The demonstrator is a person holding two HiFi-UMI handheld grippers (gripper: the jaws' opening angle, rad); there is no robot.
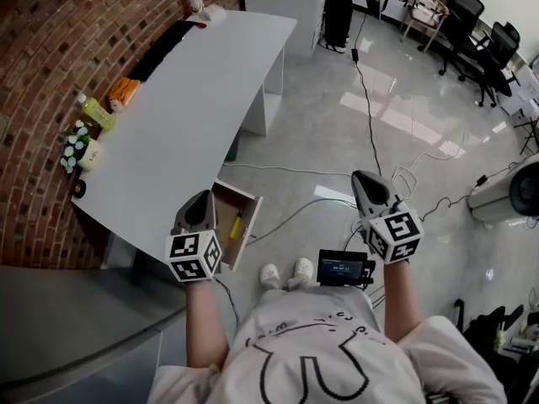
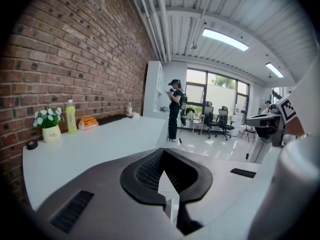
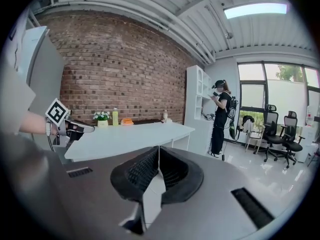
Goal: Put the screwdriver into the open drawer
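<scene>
A yellow-handled screwdriver (image 1: 237, 224) lies inside the open drawer (image 1: 251, 224) under the front corner of the white table (image 1: 185, 116). My left gripper (image 1: 202, 197) hovers just left of the drawer, above it; its jaws are shut with nothing between them (image 2: 164, 153). My right gripper (image 1: 365, 177) hangs over the bare floor well to the right of the drawer. Its pads meet at the tip and hold nothing (image 3: 159, 149). In the right gripper view, the left gripper (image 3: 75, 128) shows at the table's near end.
Along the brick wall the table carries a flower pot (image 1: 82, 150), a green bottle (image 1: 97, 112), an orange object (image 1: 124, 92) and a black strip (image 1: 164, 47). Cables (image 1: 370, 133) run over the floor. Office chairs (image 1: 480, 49) stand far right. A person (image 2: 175, 109) stands beyond the table.
</scene>
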